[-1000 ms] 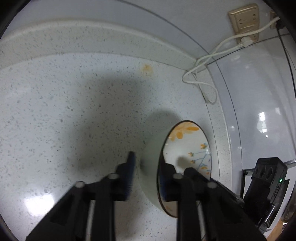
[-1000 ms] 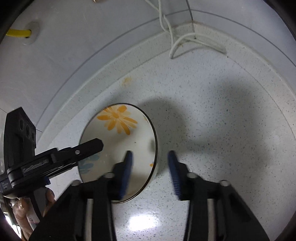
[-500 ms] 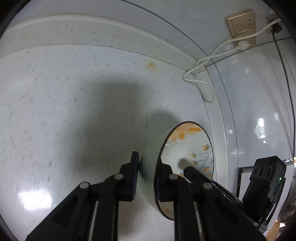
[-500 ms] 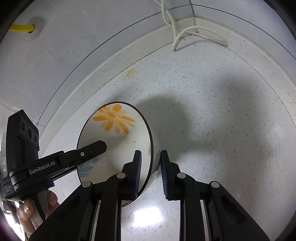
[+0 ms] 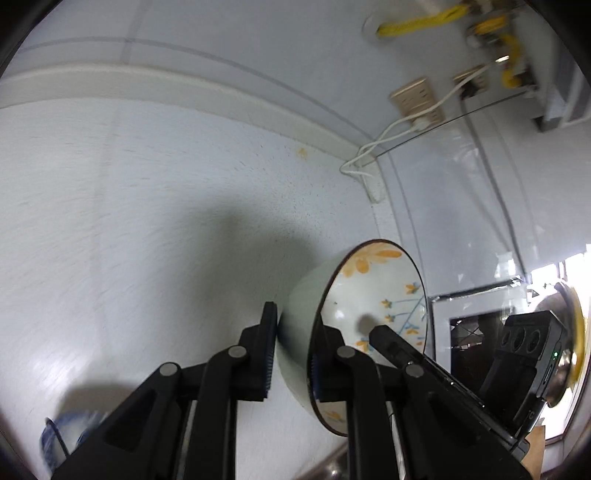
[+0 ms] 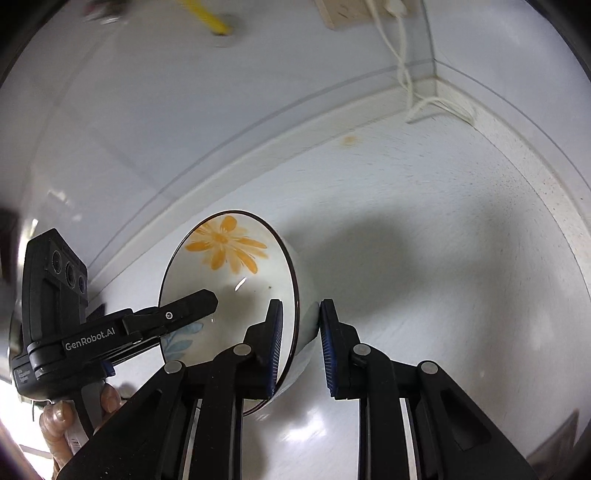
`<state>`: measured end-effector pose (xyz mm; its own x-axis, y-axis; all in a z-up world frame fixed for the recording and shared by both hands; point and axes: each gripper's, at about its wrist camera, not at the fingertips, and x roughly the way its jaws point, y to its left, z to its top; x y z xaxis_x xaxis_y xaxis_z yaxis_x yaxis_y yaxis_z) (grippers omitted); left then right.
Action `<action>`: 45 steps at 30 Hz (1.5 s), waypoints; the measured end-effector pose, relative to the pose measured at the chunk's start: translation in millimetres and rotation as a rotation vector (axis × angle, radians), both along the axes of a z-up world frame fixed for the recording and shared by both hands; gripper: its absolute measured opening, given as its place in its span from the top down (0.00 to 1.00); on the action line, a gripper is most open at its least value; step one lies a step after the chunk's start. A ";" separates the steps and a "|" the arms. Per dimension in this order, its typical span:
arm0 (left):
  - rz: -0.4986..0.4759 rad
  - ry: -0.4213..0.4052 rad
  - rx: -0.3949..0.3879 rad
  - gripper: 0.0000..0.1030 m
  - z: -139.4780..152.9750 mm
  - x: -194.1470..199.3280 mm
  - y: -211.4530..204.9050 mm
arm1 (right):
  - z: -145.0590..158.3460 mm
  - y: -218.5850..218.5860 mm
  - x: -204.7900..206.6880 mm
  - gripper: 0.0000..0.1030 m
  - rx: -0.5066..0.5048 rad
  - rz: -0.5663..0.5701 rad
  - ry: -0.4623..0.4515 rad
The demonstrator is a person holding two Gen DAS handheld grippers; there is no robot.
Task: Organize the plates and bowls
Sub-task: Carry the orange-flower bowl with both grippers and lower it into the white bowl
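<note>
A white bowl (image 5: 373,295) with an orange flower and a dark rim is held up above the speckled counter (image 5: 147,206). My left gripper (image 5: 293,354) is shut on its rim, one finger inside, one outside. My right gripper (image 6: 301,343) is shut on the opposite side of the same bowl (image 6: 229,280), one finger inside, one outside. Each gripper shows in the other's view: the right one (image 5: 524,354), the left one (image 6: 110,332).
A white cable (image 5: 373,155) runs from a wall socket (image 5: 417,99) into the counter's back corner. A yellow hose (image 5: 417,22) is on the wall. A blue-patterned dish (image 5: 62,439) is at lower left. A metal pot lid (image 5: 569,343) is at right.
Both grippers closed on the bowl's rim, then lifted it off the counter. The views tilted up, so more wall, the socket and the yellow hose now show.
</note>
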<state>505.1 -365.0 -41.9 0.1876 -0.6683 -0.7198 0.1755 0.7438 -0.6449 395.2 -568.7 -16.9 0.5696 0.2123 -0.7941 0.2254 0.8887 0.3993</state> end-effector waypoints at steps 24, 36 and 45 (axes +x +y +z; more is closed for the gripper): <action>0.214 0.092 0.054 0.86 -43.0 -139.0 187.1 | -53.8 167.4 -87.6 0.82 0.025 0.249 0.096; 0.247 0.121 0.066 0.86 -74.7 -138.4 184.4 | -75.5 173.2 -84.3 0.82 0.036 0.305 0.144; 0.230 0.064 0.120 0.82 -68.0 -136.3 175.8 | -77.0 173.5 -83.2 0.82 0.036 0.310 0.136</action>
<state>368.8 -189.2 -109.9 0.2767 -0.5228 -0.8063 -0.0452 0.8311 -0.5543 311.9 -395.3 -94.0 0.3633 0.3877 -0.8472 0.0000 0.9093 0.4162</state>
